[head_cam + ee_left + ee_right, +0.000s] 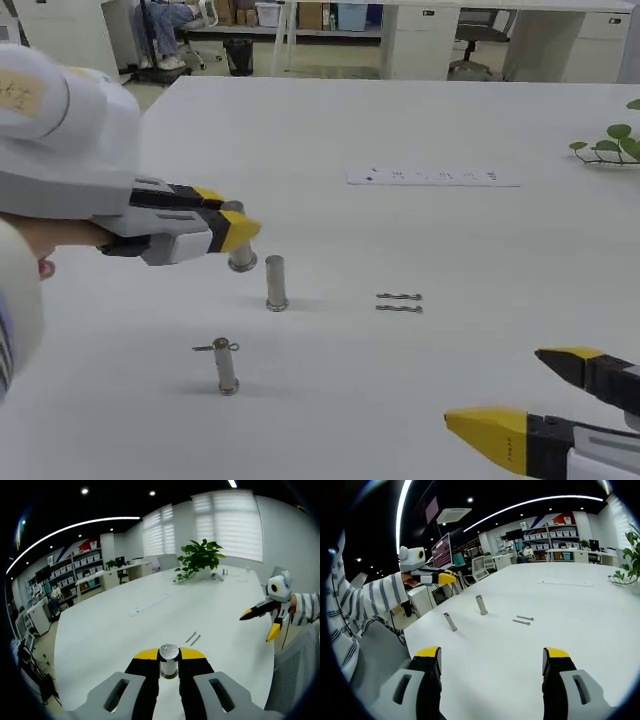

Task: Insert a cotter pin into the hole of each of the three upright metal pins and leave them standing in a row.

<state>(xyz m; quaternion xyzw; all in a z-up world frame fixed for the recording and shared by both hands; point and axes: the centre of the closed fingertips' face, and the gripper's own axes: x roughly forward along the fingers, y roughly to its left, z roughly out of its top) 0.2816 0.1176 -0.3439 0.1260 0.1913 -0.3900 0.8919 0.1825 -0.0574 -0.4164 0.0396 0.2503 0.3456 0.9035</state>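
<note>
Three metal pins stand on the white table (420, 230). My left gripper (231, 214) is shut on the far pin (241, 257), which stands between its yellow tips in the left gripper view (169, 661); whether its base touches the table I cannot tell. The middle pin (276, 283) stands free. The near pin (226, 366) has a cotter pin (214, 348) through its top. Two loose cotter pins (400, 302) lie to the right of the row. My right gripper (515, 395) hovers open at the lower right, its jaws wide apart in its own view (491, 655).
A flat white strip (432, 177) lies further back on the table. A green plant (608, 145) sits at the right edge. Desks, chairs and shelves stand beyond the table's far edge.
</note>
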